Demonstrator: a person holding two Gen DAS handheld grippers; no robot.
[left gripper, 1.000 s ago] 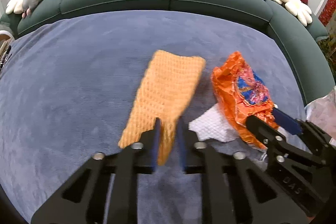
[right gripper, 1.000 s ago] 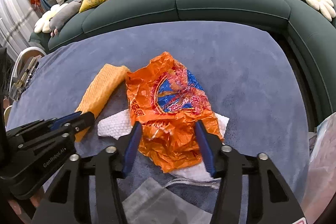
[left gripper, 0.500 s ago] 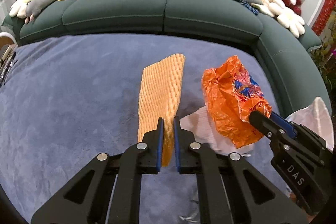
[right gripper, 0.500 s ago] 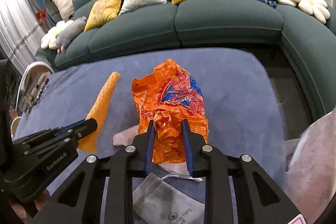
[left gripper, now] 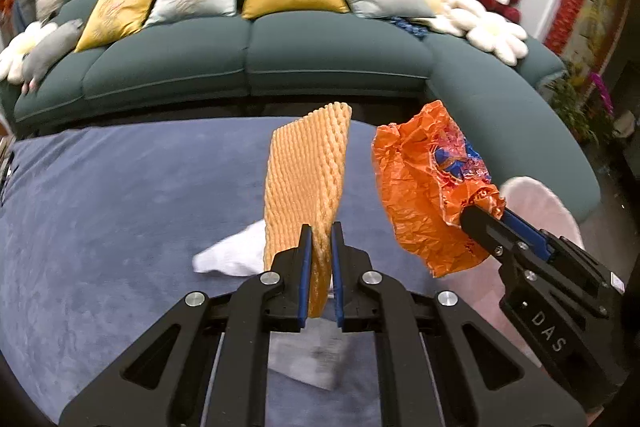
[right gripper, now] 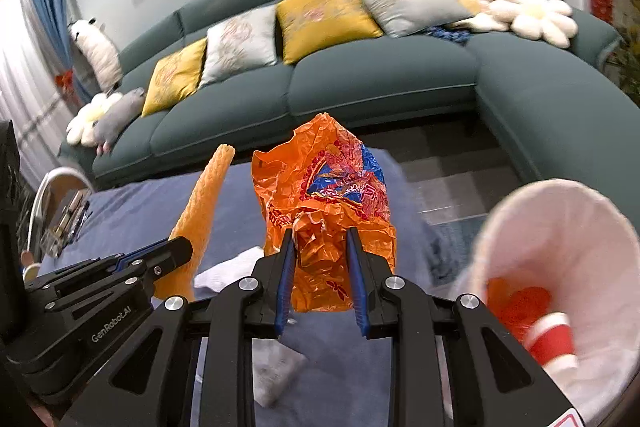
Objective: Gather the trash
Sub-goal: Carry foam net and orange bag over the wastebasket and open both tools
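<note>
Your left gripper [left gripper: 319, 239] is pinching the lower end of the orange foam net sleeve [left gripper: 306, 187], which is held up clear of the blue-grey table cover [left gripper: 120, 207]. Your right gripper [right gripper: 320, 247] is clamped on the crumpled orange plastic bag [right gripper: 324, 195], also lifted, just left of the white-lined trash bin [right gripper: 560, 227] that holds a red cup [right gripper: 550, 341]. A white paper towel [left gripper: 232, 255] and a grey pouch [right gripper: 276, 367] lie on the cover below your grippers.
</note>
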